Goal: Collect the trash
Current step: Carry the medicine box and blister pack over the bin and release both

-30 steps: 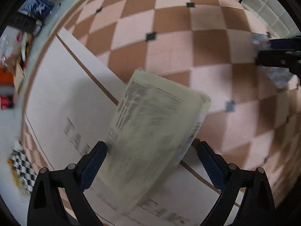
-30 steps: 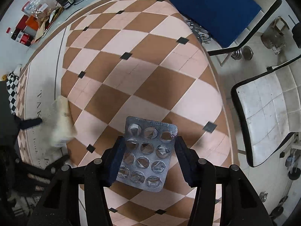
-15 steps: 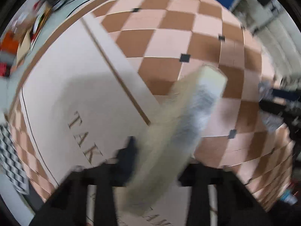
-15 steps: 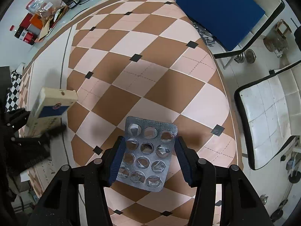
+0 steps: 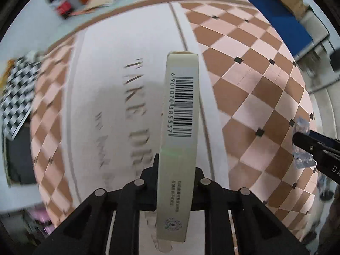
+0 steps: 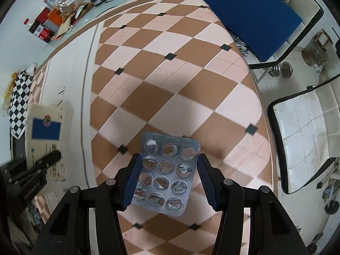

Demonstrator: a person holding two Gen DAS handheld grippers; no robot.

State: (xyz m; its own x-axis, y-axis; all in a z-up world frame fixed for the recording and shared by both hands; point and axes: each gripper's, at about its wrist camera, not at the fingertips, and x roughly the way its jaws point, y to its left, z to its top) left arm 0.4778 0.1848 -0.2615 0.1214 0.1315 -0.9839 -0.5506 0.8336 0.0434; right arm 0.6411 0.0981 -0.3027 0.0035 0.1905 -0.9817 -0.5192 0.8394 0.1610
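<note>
Both pieces of trash are off the bench point(image 6: 174, 89) and held above its checkered cloth: the left claw point(image 5: 176, 182) is clamped on a cream medicine box point(image 5: 180, 131), edge-on with its barcode up, while the right claw point(image 6: 167, 176) grips an emptied blister pack point(image 6: 165, 170); no bin is visible, so disposal appears to remain

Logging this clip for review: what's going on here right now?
A person holds a claw in each hand above a checkered tablecloth. The left claw grips a cream medicine box edge-on; the right claw grips an emptied blister pack. No trash bin is visible.
</note>
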